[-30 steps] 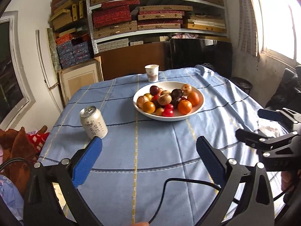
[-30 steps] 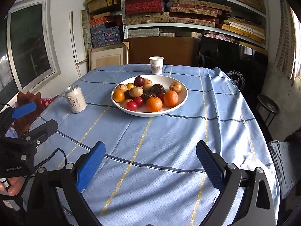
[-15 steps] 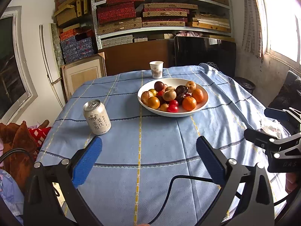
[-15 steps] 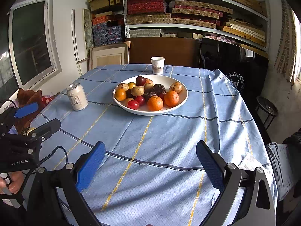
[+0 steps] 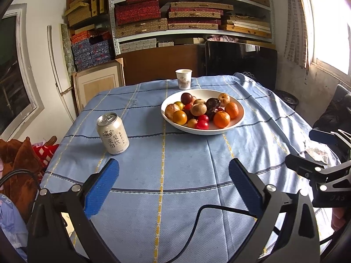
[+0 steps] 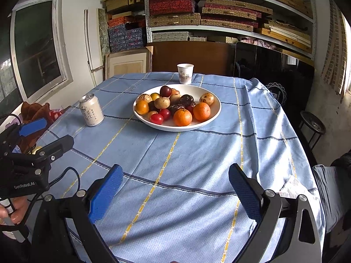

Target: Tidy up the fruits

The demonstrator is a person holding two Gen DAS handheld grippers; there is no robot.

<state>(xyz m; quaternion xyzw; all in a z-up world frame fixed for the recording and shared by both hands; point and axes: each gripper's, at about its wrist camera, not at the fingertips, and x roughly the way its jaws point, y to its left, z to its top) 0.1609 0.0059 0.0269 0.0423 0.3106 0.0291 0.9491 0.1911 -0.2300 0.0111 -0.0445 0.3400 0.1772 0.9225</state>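
plainly, both the left gripper [image 5: 173, 185] and right gripper [image 6: 175, 186] hung wide open, empty, well short of the fruit bowl [image 5: 238, 120].

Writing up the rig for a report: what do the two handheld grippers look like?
Both the left gripper and right gripper have black angular frames with silver bolts and blue textured pads on the fingers. A black cable trails from the left one, whose side reads "GenRobot.AI".
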